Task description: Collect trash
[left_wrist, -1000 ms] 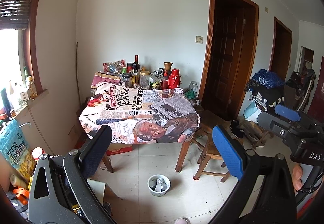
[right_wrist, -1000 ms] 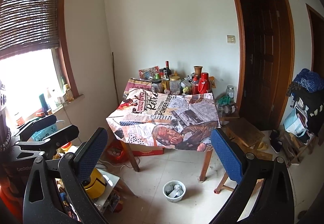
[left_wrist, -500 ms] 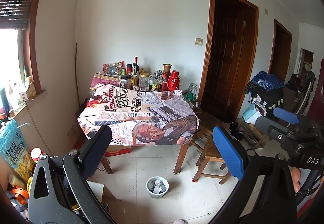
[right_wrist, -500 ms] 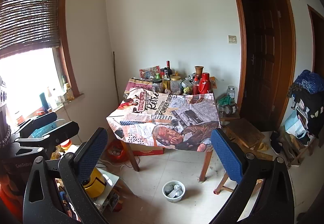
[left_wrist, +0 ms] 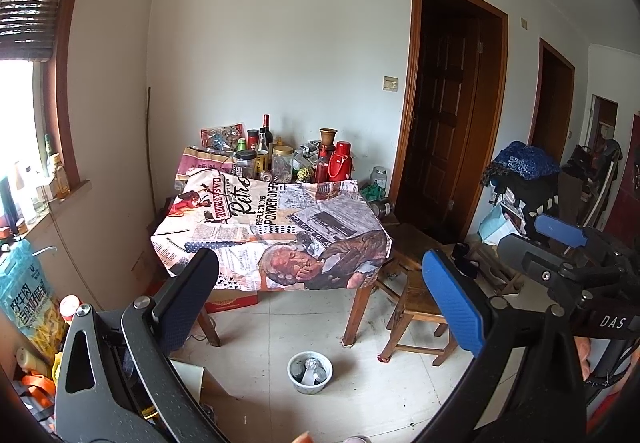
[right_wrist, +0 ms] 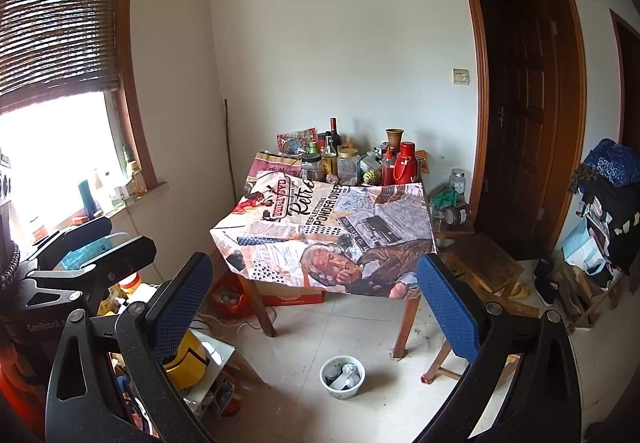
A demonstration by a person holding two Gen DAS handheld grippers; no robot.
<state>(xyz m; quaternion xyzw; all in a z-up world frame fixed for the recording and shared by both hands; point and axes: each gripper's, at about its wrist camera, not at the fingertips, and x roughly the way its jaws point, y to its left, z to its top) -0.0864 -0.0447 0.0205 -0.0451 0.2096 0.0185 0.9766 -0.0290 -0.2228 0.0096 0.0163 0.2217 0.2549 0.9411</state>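
A small white bin (left_wrist: 310, 372) with several cans and bottles in it stands on the tiled floor in front of the table; it also shows in the right wrist view (right_wrist: 342, 370). My left gripper (left_wrist: 320, 307) is open and empty, held well back from the bin. My right gripper (right_wrist: 314, 303) is open and empty too, also far from the bin. The right gripper shows at the right of the left wrist view (left_wrist: 560, 259). The left gripper shows at the left of the right wrist view (right_wrist: 92, 247).
A table with a newspaper-print cloth (left_wrist: 272, 227) holds bottles, jars and a red flask (left_wrist: 341, 163) at its back. A wooden stool (left_wrist: 416, 307) stands right of it. Bags and clutter lie by the left wall (left_wrist: 24, 295). Dark doors (left_wrist: 440, 147) are on the right.
Both views have drifted slightly back and up from the table; the bin sits a little lower in frame. Both grippers stay open.
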